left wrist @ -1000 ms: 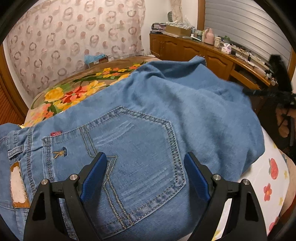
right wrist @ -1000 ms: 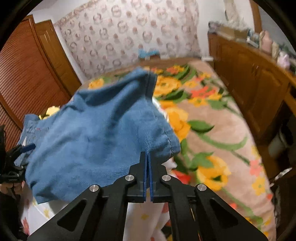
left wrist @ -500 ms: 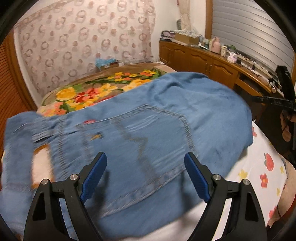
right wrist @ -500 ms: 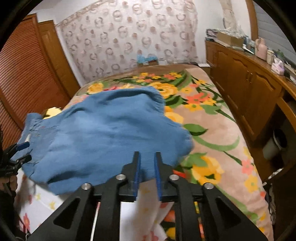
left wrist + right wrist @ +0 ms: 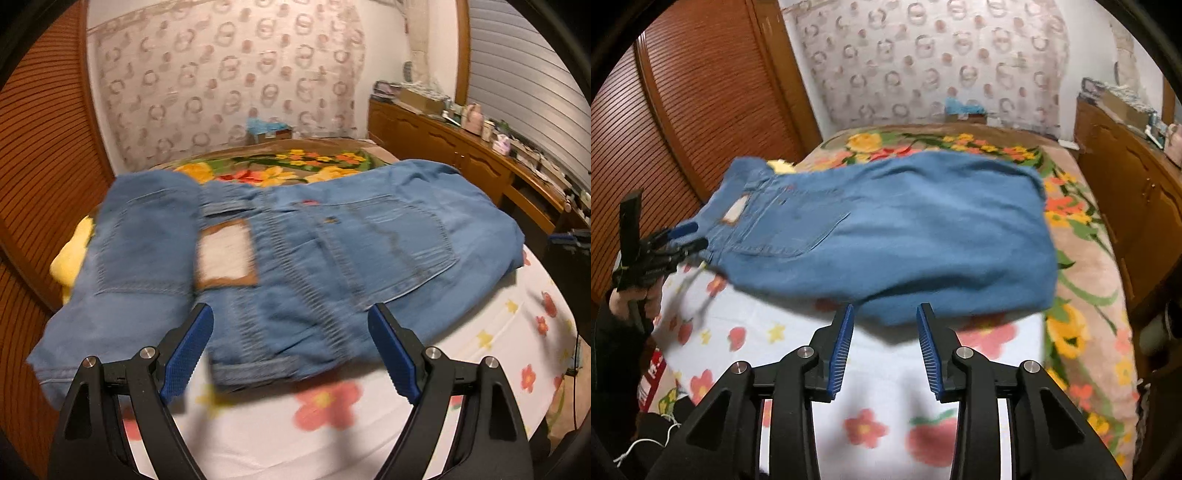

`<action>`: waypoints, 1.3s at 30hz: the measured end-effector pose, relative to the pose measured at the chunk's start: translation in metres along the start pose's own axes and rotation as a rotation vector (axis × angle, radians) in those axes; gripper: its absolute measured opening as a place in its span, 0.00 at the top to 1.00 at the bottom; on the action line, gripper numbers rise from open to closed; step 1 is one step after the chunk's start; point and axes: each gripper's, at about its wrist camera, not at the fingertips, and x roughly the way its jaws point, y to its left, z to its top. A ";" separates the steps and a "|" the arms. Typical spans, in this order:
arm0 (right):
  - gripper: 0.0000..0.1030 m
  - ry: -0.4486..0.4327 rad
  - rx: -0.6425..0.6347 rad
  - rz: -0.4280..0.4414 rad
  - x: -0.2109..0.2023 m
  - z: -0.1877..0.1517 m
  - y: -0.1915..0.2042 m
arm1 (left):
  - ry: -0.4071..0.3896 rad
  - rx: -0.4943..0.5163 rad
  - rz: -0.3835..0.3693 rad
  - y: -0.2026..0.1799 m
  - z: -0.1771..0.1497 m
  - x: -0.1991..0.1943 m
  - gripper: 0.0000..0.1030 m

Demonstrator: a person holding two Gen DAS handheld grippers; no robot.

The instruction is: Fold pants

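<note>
Blue denim pants lie folded across the bed, back pocket and pale waistband patch facing up. In the right wrist view the pants stretch from the waistband at left to a folded edge at right. My left gripper is open and empty, just short of the near hem. My right gripper is open and empty, just short of the pants' near edge. The left gripper also shows in the right wrist view beside the waistband.
The pants rest on a white flower-print sheet over a floral blanket. A wooden slatted door stands at left. A wooden cabinet with clutter runs along the right. A box sits at the bed's far end.
My right gripper was shut on the denim edge; it opened and let go. Both grippers drew back, and the pants dropped flat onto the bed.
</note>
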 end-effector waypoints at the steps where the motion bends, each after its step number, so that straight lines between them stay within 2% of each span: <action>1: 0.64 0.018 0.004 0.002 0.007 -0.001 -0.002 | 0.002 -0.005 0.012 0.006 -0.003 0.000 0.16; 7: 0.63 0.116 0.018 -0.016 0.055 -0.008 -0.021 | 0.038 -0.058 0.065 0.041 -0.021 0.013 0.17; 10: 0.63 0.128 0.026 -0.027 0.073 -0.002 -0.040 | 0.047 -0.083 0.047 0.052 -0.025 0.018 0.20; 15: 0.65 0.067 0.043 0.019 0.076 0.012 -0.069 | 0.051 -0.091 0.046 0.056 -0.028 0.024 0.22; 16: 0.71 0.055 0.038 0.023 0.077 0.013 -0.075 | 0.049 -0.092 0.041 0.055 -0.029 0.023 0.25; 17: 0.84 0.047 0.030 0.022 0.078 0.016 -0.081 | 0.046 -0.090 0.034 0.054 -0.029 0.023 0.28; 18: 0.92 0.035 0.020 0.021 0.077 0.017 -0.087 | 0.042 -0.087 0.019 0.053 -0.028 0.022 0.35; 19: 0.95 0.010 0.011 0.018 0.073 0.018 -0.091 | 0.041 -0.085 0.004 0.050 -0.028 0.021 0.38; 23: 0.98 -0.117 0.008 0.013 0.046 0.021 -0.105 | 0.053 -0.064 -0.011 0.043 -0.030 0.024 0.45; 27: 0.98 -0.117 -0.011 0.013 0.049 0.017 -0.118 | 0.071 -0.065 0.004 0.040 -0.027 0.031 0.45; 31: 0.98 -0.100 -0.025 0.018 0.056 0.015 -0.133 | 0.074 -0.040 -0.012 0.032 -0.024 0.031 0.67; 32: 0.98 -0.096 -0.028 0.018 0.054 0.014 -0.119 | 0.074 -0.029 -0.004 0.029 -0.024 0.030 0.69; 33: 0.98 -0.088 -0.032 0.018 0.055 0.014 -0.124 | 0.067 -0.016 0.000 0.027 -0.022 0.028 0.80; 34: 0.98 -0.083 -0.036 0.015 0.058 0.021 -0.108 | 0.056 -0.012 0.014 0.026 -0.021 0.025 0.92; 35: 0.98 -0.080 -0.043 0.009 0.060 0.036 -0.077 | 0.047 -0.016 0.021 0.028 -0.019 0.022 0.93; 36: 0.98 -0.079 -0.050 0.007 0.050 0.043 -0.062 | 0.044 -0.017 0.011 0.028 -0.017 0.019 0.93; 39: 0.98 -0.098 -0.062 -0.005 0.037 0.053 -0.049 | 0.015 -0.002 0.028 0.026 -0.009 0.006 0.94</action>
